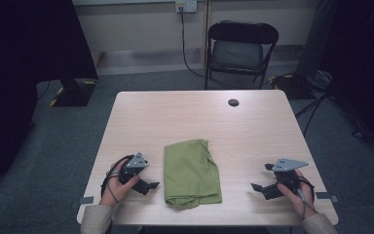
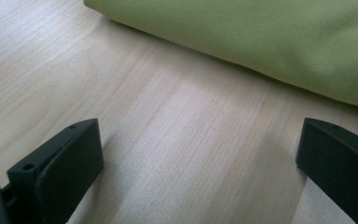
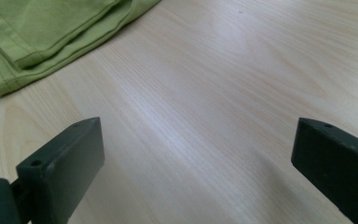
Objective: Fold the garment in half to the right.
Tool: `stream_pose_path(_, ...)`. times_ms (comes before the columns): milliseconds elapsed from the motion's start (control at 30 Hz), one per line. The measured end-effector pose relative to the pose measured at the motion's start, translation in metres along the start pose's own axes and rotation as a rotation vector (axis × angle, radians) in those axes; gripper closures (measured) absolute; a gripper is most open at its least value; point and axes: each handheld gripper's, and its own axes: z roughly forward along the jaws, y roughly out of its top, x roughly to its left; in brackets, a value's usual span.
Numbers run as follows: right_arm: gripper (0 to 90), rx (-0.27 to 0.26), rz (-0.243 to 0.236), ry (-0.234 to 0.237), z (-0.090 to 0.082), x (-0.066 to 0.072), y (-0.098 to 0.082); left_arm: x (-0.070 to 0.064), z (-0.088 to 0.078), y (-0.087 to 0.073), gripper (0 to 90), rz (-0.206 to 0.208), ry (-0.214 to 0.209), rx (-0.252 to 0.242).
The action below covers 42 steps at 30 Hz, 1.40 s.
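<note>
The left tool [image 1: 152,185], jaws spread and empty, rests just beside the folded green cloth [image 1: 191,173], which lies lengthwise between both tools on the worktop [image 1: 190,117]; the right tool [image 1: 256,187], also spread, sits farther away.

Dim room, soft overhead glare

I held my left gripper [image 1: 148,185] low near the table's front edge, my hand [image 1: 119,185] wrapped around its grip and its jaws pointing inward to the right. In the left gripper view, those jaws stood wide apart with nothing between them. My right gripper [image 1: 259,187] mirrored it, pointing inward to the left, its jaws likewise spread wide, my hand [image 1: 294,190] gripping from behind.
</note>
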Motion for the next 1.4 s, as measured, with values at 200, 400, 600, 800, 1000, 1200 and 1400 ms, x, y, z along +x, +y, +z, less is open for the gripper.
stream_pose_path(200,1.2,0.012,0.003,-0.009,-0.005,-0.004,-0.005,0.000,0.000,0.000,0.0,0.000,0.000,0.000)
stream_pose_path(400,1.3,0.014,0.006,-0.017,-0.010,-0.007,-0.009,0.000,0.000,0.000,0.0,0.000,0.000,0.000)
stream_pose_path(600,1.3,0.019,0.011,-0.027,-0.015,-0.010,-0.013,0.000,0.000,0.000,0.0,0.000,0.000,0.000)
stream_pose_path(800,1.2,0.017,0.018,-0.035,-0.019,-0.012,-0.015,0.000,0.000,0.000,0.0,0.000,0.000,0.000)
stream_pose_path(1000,1.3,0.023,0.022,-0.040,-0.021,-0.014,-0.019,0.000,0.000,0.000,0.0,0.000,0.000,0.000)
stream_pose_path(1200,1.2,0.028,0.027,-0.048,-0.025,-0.016,-0.023,0.000,0.000,0.000,0.0,0.001,0.000,0.000)
stream_pose_path(1400,1.1,0.032,0.030,-0.052,-0.028,-0.018,-0.026,0.000,0.000,0.000,0.0,0.000,-0.001,0.000)
